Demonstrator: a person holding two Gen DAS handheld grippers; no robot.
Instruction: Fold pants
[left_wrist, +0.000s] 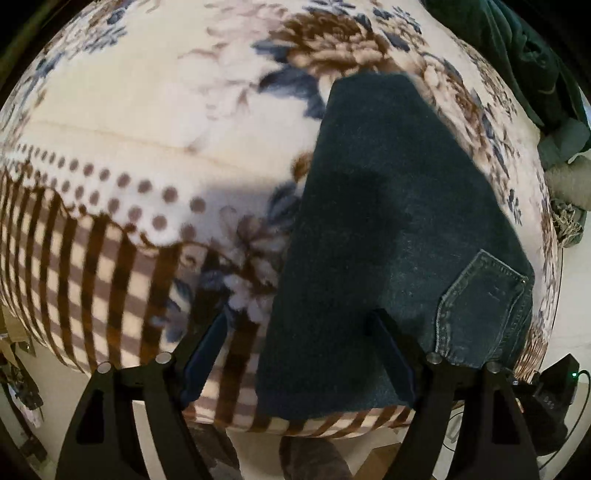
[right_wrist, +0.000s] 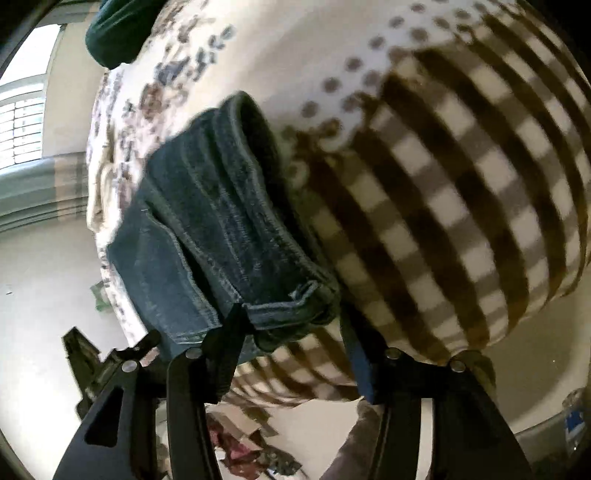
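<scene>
Dark blue jeans (left_wrist: 388, 229) lie folded lengthwise on a floral and checked blanket (left_wrist: 147, 122), back pocket (left_wrist: 484, 291) at the near right. My left gripper (left_wrist: 299, 350) is open above the jeans' near edge, its right finger (left_wrist: 391, 354) over the denim, its left finger over the blanket. In the right wrist view the jeans' waistband end (right_wrist: 236, 221) lies at the blanket's edge. My right gripper (right_wrist: 295, 350) is open, its left finger (right_wrist: 225, 354) at the waistband corner with a belt loop (right_wrist: 291, 299), the right finger over the blanket (right_wrist: 443, 206).
A dark green garment (left_wrist: 524, 55) lies at the far right of the blanket, also in the right wrist view (right_wrist: 118, 33). The bed's near edge drops to a pale floor (right_wrist: 44, 295) with clutter (right_wrist: 243, 443). A window (right_wrist: 22, 125) is at left.
</scene>
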